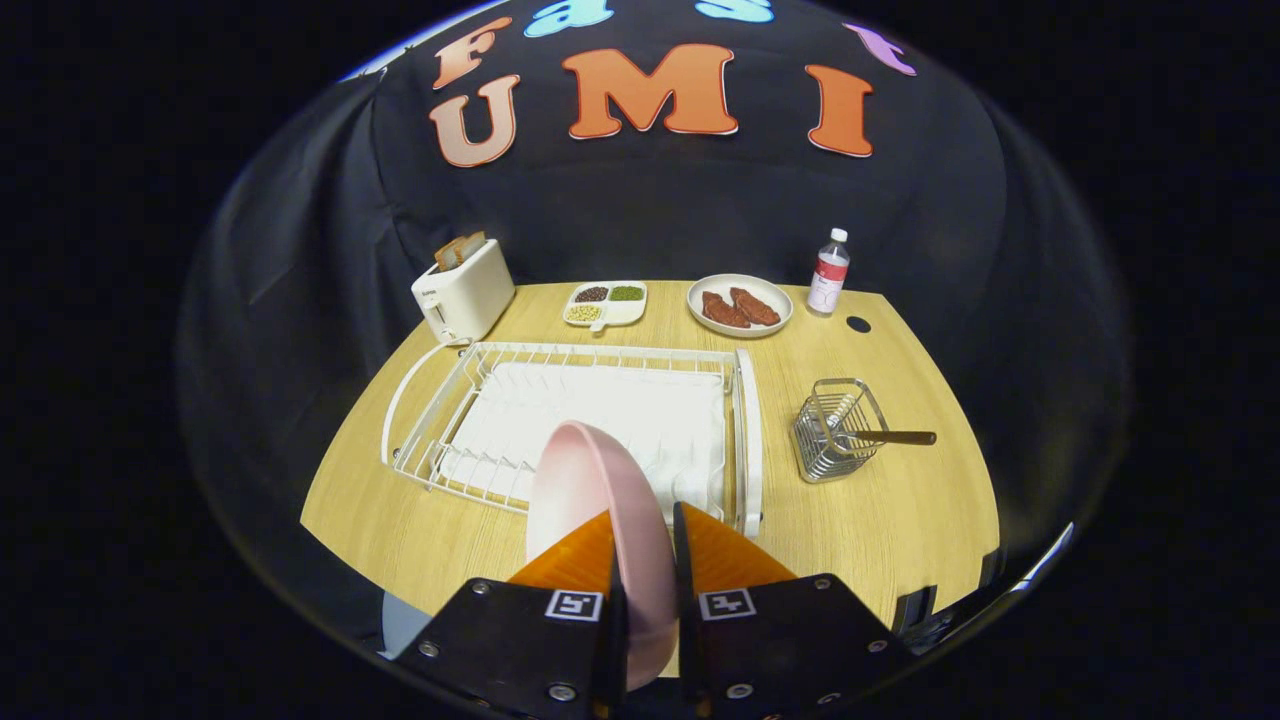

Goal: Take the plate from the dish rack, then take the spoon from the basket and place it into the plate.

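Observation:
A pink plate point(590, 490) stands on edge between my fingers, lifted above the near side of the white wire dish rack point(600, 420). My gripper point(645, 530) is shut on the plate's rim, one finger on each face. To the right of the rack stands a small wire basket point(832, 432) with a spoon in it; the spoon's brown handle point(900, 437) sticks out sideways to the right.
At the back of the wooden table point(900, 540) stand a white toaster point(463, 290) with bread, a divided dish of beans point(605, 303), a plate with brown food point(740, 305) and a small bottle point(829, 272). Bare tabletop lies in front of the basket.

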`<state>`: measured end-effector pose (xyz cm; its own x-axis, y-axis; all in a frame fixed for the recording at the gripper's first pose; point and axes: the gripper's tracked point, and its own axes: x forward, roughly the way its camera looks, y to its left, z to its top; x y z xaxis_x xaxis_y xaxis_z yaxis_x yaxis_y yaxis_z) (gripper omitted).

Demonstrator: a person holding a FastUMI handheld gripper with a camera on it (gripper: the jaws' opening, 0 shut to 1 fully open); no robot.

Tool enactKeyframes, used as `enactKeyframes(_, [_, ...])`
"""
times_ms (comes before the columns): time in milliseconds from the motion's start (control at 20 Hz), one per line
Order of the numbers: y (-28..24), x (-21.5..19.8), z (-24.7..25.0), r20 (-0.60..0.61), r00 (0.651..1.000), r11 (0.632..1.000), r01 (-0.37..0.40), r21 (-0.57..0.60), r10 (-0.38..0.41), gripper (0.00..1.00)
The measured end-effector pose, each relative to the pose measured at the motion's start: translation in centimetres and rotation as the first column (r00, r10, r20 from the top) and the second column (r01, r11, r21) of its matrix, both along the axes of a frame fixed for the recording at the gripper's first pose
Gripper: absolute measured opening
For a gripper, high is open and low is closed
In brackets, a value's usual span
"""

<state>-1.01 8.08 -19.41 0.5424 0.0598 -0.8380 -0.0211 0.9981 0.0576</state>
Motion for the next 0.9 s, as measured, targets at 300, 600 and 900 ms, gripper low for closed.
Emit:
enactKeyframes(300, [-0.1, -3.3, -2.9, -0.017, 1.000, 1.000, -0.018, 0.019, 0.018, 0.21])
enactKeyframes(600, [0.0, -5.9, -6.6, -0.068, 0.997, 0.994, 0.027, 0.104, -0.020, 0.21])
enactKeyframes(900, [0.2, -6.7, -8.8, -0.113, 0.991, 0.973, 0.099, 0.207, -0.077, 0.22])
